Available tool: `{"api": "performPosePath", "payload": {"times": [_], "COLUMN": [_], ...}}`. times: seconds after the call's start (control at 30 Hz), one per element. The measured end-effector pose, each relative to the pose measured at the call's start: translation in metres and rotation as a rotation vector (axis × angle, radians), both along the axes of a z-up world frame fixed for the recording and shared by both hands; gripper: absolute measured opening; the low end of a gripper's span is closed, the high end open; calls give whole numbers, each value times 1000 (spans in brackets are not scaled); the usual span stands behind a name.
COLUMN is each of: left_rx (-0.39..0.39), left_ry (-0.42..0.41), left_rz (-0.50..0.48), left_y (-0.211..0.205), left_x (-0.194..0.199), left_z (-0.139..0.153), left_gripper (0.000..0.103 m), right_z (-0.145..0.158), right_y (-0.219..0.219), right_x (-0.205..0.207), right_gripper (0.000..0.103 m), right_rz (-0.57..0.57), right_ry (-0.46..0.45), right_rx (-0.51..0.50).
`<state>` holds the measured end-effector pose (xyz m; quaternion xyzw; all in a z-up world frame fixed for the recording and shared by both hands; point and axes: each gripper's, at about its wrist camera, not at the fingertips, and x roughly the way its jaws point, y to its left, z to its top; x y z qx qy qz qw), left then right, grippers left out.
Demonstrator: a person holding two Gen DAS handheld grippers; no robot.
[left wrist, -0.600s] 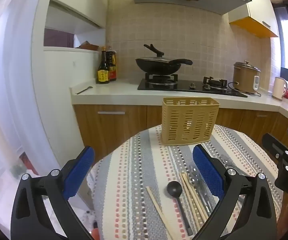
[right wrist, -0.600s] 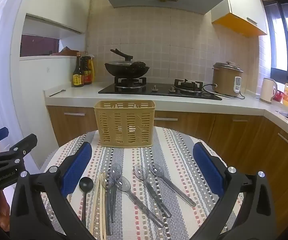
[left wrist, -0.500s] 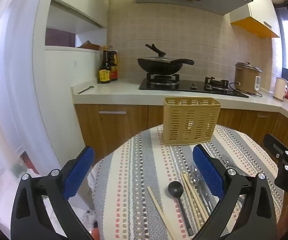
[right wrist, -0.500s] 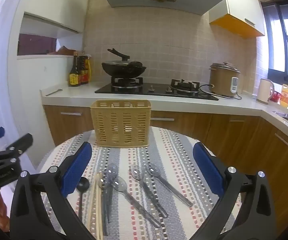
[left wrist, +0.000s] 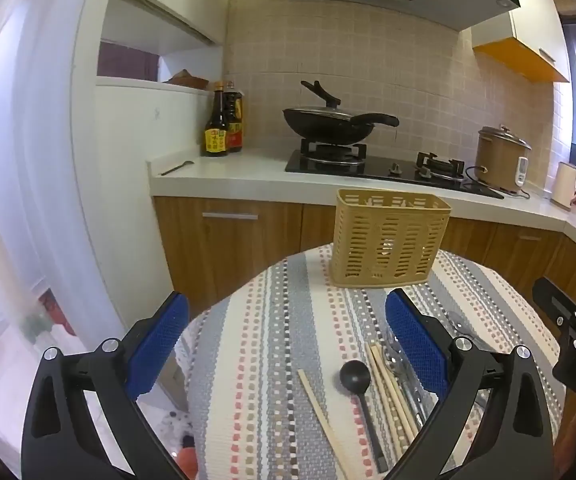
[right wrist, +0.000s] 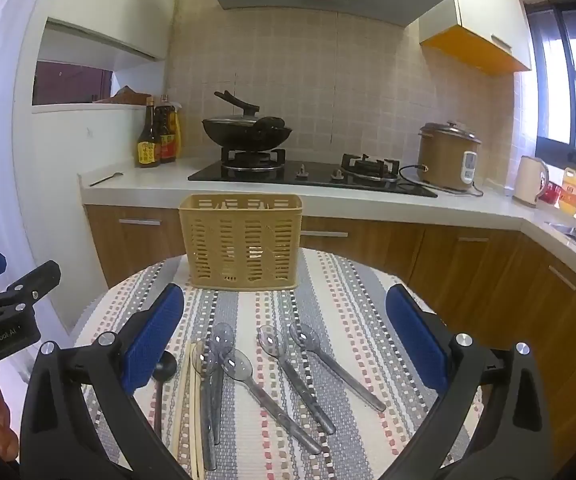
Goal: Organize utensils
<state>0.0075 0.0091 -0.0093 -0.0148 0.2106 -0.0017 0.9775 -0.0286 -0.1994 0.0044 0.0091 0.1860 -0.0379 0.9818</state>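
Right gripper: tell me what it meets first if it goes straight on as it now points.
Probably the yellow utensil basket, which stands dead ahead between the open jaws of the right gripper. The clear spoons lie below that line; depth is uncertain.

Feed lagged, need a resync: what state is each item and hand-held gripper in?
Left hand-held gripper: open, holding nothing.
Right hand-held gripper: open, holding nothing.
Tan slotted plastic basket: upright on the table.
Five clear plastic spoons: flat on cloth.
Black round spoon: flat.
Wooden chopsticks: flat.
Black wok: lidded.
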Motion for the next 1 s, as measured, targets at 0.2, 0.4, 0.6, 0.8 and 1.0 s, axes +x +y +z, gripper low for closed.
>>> {"api": "performPosePath", "payload": {"times": [0.2,0.4,0.6,0.8,1.0], "left_rx": [-1,8,2,-10,-14], "left_ry": [10,5,7,11,8], "left_rz": [-8,-8,-20,-29,-31], "left_y": [-2,-5,-5,-4,-4], "left_x": [0,-2,-4,-3,-4], "left_z": [1,1,0,2,2], "left_gripper": [94,94,94,93,93], "right_z": [2,4,4,3,5], "right_y": [-1,2,3,3,3], "right_x": [-2,-4,-4,-6,-9], "right_gripper": [96,96,96,96,96], "right_rz": [-2,-6,-1,1,0], "right_ry": [-7,-12,-9,-8,-17], "right_rx": [2,-15,-15,-17,-17]}}
